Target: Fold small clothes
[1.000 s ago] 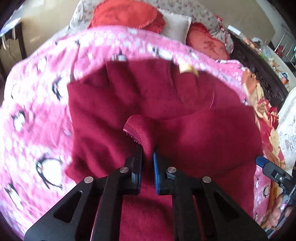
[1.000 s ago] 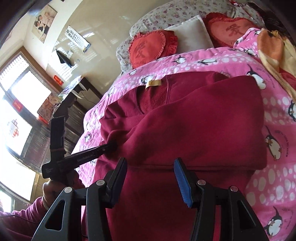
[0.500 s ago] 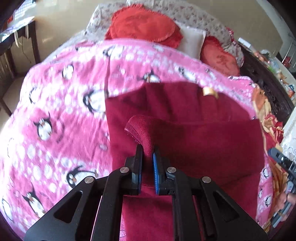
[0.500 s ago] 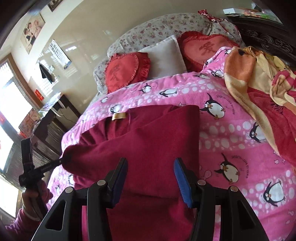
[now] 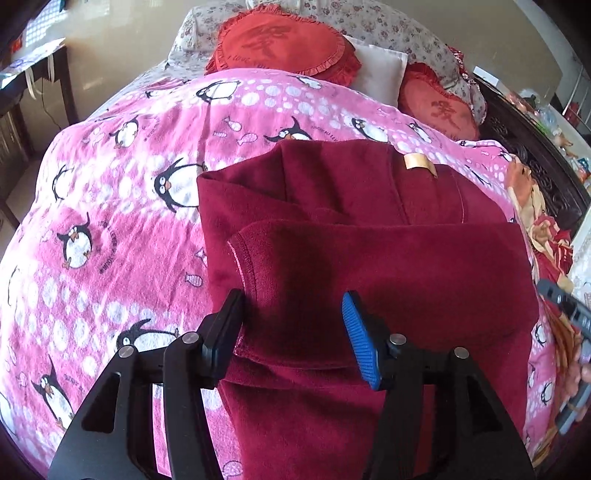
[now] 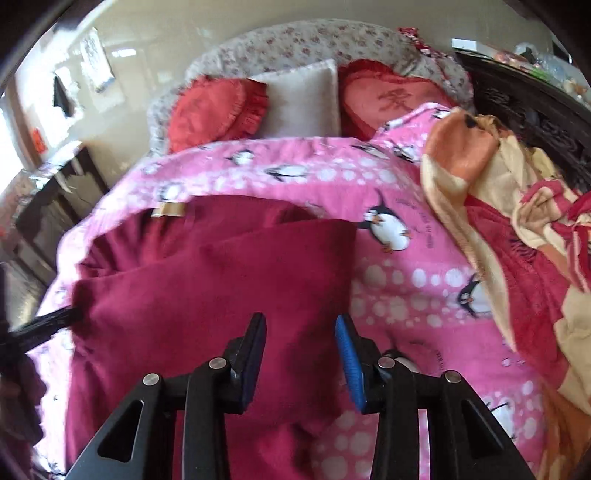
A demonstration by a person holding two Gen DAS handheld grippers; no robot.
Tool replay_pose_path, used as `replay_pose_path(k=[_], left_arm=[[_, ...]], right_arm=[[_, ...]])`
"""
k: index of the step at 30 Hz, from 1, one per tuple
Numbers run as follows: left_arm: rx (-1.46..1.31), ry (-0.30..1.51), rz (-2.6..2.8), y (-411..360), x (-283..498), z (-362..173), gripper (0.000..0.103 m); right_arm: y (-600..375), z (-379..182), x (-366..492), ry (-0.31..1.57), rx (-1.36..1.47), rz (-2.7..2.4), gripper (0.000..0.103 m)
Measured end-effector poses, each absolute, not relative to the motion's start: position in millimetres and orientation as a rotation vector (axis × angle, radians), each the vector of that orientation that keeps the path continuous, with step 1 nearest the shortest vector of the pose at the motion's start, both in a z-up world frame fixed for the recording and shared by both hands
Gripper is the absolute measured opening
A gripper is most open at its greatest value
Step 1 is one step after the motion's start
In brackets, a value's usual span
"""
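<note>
Left wrist view is showing a dark red top (image 5: 369, 258) lying folded on a big pink blanket (image 5: 110, 240) with penguins on it. The blanket is covering a bed. The left claw (image 5: 295, 336) is hanging just over the near part of the top with its two fingers spread wide, and it is holding nothing. A sleeve with a stitched edge is lying across the top between the fingers. A small gold tag (image 5: 419, 164) is sitting at the far end of the top.

At the head of the bed, two red heart pillows (image 5: 284, 48) are leaning with a white pillow (image 5: 376, 70) between them. A flowery cover (image 5: 399, 33) is lying behind them. A dark wooden bed frame (image 5: 535, 166) is running along the right side, and a dark table (image 5: 29, 81) is standing by the cream wall on the left.

Right wrist view is showing the right claw (image 6: 301, 354) over the right edge of the top (image 6: 221, 288), near the blanket (image 6: 406, 295). Its fingers are spread apart too, with nothing in them. An orange and red blanket (image 6: 517, 240) is lying bunched up on the right. Pictures are hanging on the wall at the far left, but they are too blurry to make out.
</note>
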State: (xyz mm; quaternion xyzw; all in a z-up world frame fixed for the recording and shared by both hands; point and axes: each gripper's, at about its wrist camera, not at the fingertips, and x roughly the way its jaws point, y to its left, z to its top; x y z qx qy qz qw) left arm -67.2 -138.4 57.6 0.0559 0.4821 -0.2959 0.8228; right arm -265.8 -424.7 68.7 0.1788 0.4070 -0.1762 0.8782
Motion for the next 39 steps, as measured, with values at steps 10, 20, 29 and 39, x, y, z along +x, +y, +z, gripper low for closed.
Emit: replay_pose_path(k=[10,20,29,39], left_arm=[[0.164,0.985,-0.594,-122,-82,66,0.055],[0.221,0.975,-0.546,-124,-93,59,0.055],[0.270,1.007,-0.515,-137,-87,41,0.055],[0.270,1.005,-0.511,-130,-97,48,0.055]], right_arm=[[-422,47,-297,0.929,0.378,-0.441,0.042],[-397,64,-278,0.816,0.390,-0.323,0.042],[-411,37,-244,0.894,0.353,-0.407,0.039],[-396,59,-279,0.871,0.366,-0.410,0.040]])
